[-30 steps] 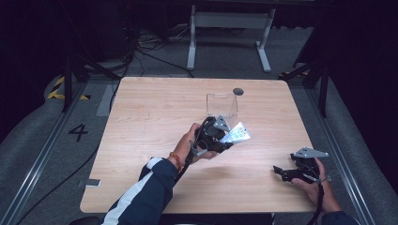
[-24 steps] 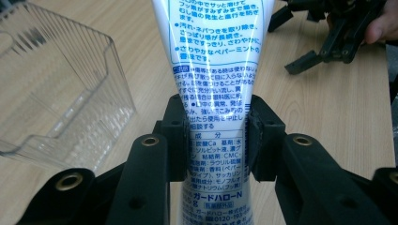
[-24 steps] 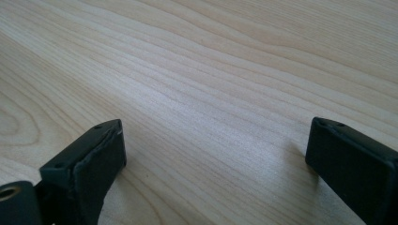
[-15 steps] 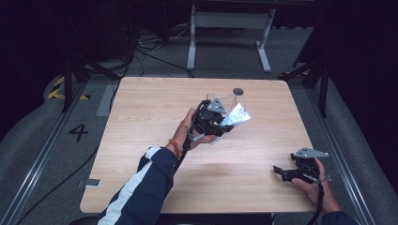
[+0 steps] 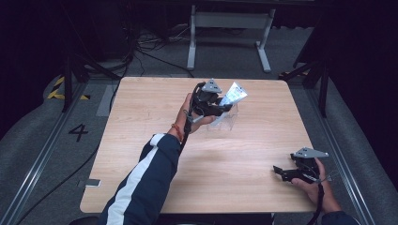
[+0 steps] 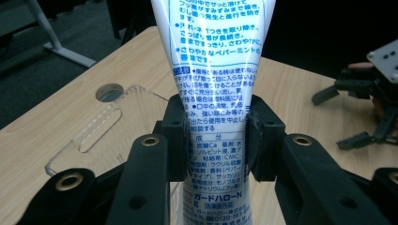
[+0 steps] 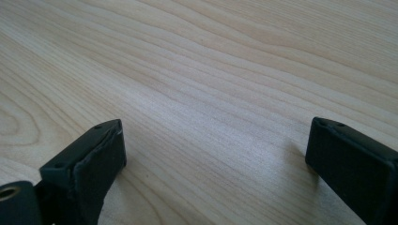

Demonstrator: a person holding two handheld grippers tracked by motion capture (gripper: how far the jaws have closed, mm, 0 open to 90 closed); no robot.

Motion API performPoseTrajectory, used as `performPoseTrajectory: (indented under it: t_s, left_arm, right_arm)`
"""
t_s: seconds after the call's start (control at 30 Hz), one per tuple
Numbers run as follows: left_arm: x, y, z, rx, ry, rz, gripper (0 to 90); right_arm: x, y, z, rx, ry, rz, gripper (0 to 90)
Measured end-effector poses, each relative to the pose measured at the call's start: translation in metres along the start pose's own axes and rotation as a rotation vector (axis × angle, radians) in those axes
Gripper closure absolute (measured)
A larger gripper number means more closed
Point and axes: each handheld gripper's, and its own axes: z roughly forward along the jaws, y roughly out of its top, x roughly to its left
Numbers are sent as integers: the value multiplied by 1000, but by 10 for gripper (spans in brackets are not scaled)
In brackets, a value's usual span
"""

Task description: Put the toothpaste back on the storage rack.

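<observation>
High view: left claw clamped on white tube, held above clear acrylic holder toward far side of counter — pickup done, placing in holder judged outstanding. Right claw open, idle, near counter's near right corner, well apart from holder. Left gripper view: tube printed in blue Japanese text — "ガードハローN" legible low on label.
</observation>
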Motion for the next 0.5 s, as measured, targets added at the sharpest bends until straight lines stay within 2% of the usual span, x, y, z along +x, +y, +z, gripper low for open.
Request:
performPoseTrajectory:
  t_s: [0.23, 0.27, 0.5]
  left_arm:
    - [14, 1, 10, -16, 7, -20, 662]
    - [17, 2, 13, -25, 17, -20, 662]
    - [27, 8, 22, -53, 17, -17, 662]
  right_arm:
    - [0, 0, 0, -3, -1, -3, 55]
    - [0, 0, 0, -2, -1, -4, 55]
    - [0, 0, 0, -3, -1, -3, 55]
